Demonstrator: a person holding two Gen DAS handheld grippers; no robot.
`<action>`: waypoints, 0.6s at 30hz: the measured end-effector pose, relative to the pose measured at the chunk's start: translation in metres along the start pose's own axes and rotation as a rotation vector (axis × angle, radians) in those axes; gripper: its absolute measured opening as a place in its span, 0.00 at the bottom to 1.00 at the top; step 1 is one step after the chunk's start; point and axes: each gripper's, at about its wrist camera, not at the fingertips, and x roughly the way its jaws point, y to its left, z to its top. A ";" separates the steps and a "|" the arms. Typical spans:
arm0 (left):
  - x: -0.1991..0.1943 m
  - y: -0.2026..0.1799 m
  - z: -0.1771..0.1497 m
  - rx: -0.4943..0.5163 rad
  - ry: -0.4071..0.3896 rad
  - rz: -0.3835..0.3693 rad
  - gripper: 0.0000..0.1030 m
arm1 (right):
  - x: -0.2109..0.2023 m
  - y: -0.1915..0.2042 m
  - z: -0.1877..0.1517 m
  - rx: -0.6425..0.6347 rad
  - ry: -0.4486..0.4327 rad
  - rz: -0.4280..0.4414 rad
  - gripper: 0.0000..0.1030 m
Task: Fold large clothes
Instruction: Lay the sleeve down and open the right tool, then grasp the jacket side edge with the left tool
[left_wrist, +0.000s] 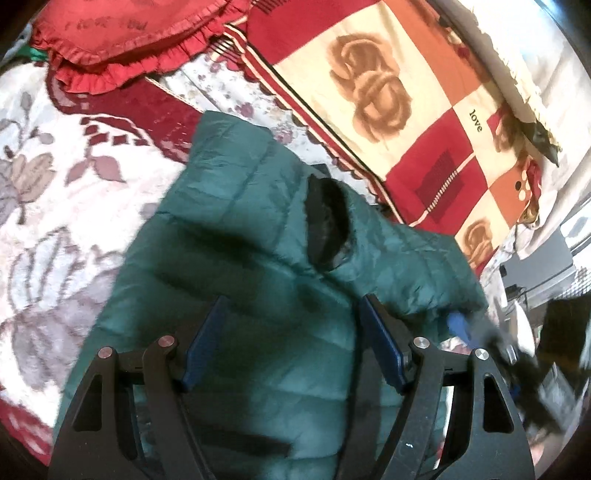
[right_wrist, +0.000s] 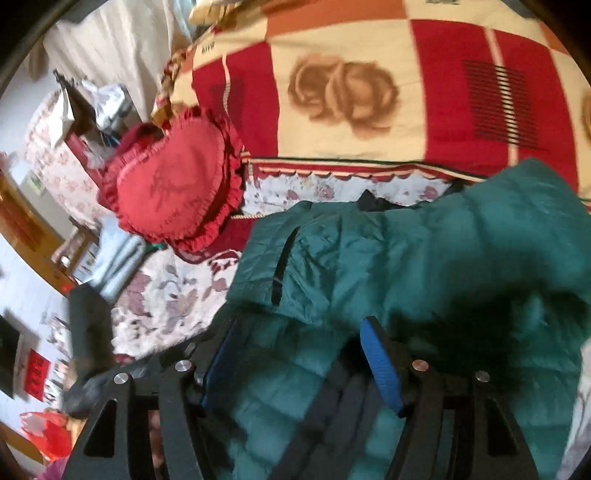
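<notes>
A dark green quilted down jacket lies spread on a bed. A sleeve is folded across its body, and the black-lined cuff opening faces up. My left gripper is open just above the jacket's middle, its blue pads wide apart with only fabric showing below them. In the right wrist view the jacket bulges up at the right, and a dark pocket zipper runs down its left panel. My right gripper is open over the jacket's near part, its pads apart and gripping nothing.
A red heart-shaped ruffled cushion lies beyond the jacket on the floral bedspread. A folded red, cream and orange checked quilt runs along the far side. Blurred furniture and clutter stand past the bed's edge.
</notes>
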 end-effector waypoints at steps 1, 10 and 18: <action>0.005 -0.005 0.004 -0.005 0.006 -0.007 0.72 | -0.011 -0.004 -0.005 0.008 -0.004 0.006 0.64; 0.053 -0.040 0.024 0.020 0.027 0.057 0.72 | -0.082 -0.040 -0.037 0.055 -0.048 -0.028 0.71; 0.069 -0.056 0.023 0.083 0.040 0.028 0.30 | -0.097 -0.060 -0.050 0.094 -0.074 -0.059 0.72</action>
